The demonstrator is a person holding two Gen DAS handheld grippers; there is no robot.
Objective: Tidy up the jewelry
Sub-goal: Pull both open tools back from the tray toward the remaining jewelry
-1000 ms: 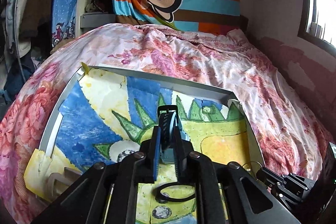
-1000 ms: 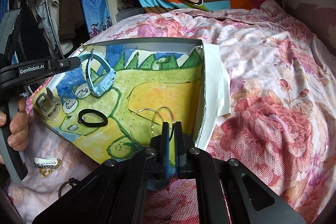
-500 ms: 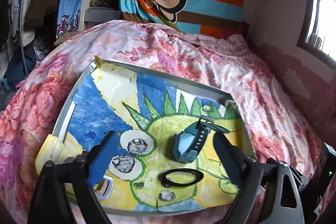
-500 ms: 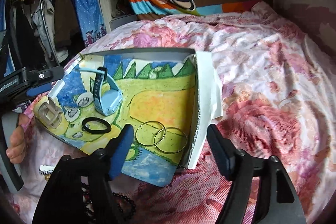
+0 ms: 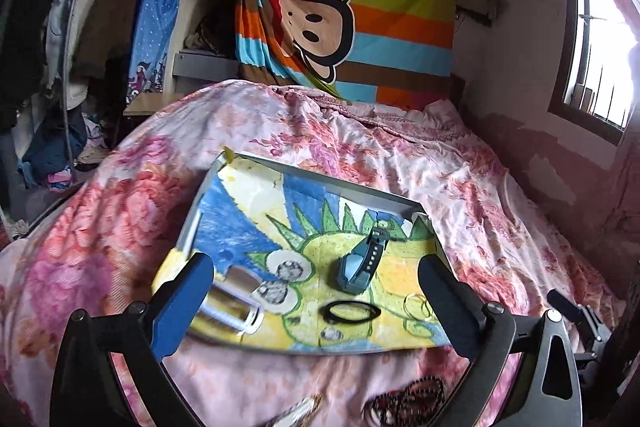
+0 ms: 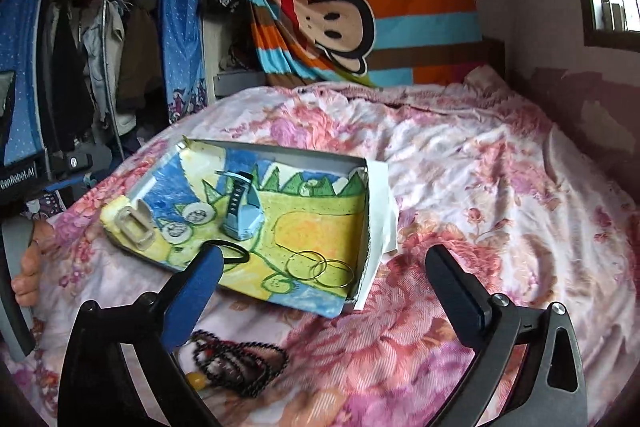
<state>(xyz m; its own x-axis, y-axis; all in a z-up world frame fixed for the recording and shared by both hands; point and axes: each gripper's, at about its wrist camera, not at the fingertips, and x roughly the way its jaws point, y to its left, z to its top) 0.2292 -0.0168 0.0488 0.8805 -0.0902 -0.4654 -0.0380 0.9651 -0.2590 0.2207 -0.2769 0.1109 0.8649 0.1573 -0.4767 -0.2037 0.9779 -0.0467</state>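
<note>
On the bed's pink floral quilt (image 6: 460, 155) lies a shallow grey tray (image 6: 362, 227) lined with a crayon dinosaur drawing. In it stand a light-blue wristwatch (image 6: 242, 205), a black oval hair tie (image 5: 350, 311), two thin gold bangles (image 6: 320, 267) and a beige clasp (image 6: 134, 223). Left gripper (image 5: 316, 303) and right gripper (image 6: 326, 299) jaws are opening wide, nothing between them. Black beaded strands (image 6: 236, 363) lie on the quilt beside the tray.

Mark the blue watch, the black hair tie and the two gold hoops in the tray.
blue watch (image 6: 243, 215), right wrist view, on its light blue face.
black hair tie (image 5: 351, 311), left wrist view, on the band's near edge.
gold hoops (image 6: 306, 265), right wrist view, on the left hoop's wire.
</note>
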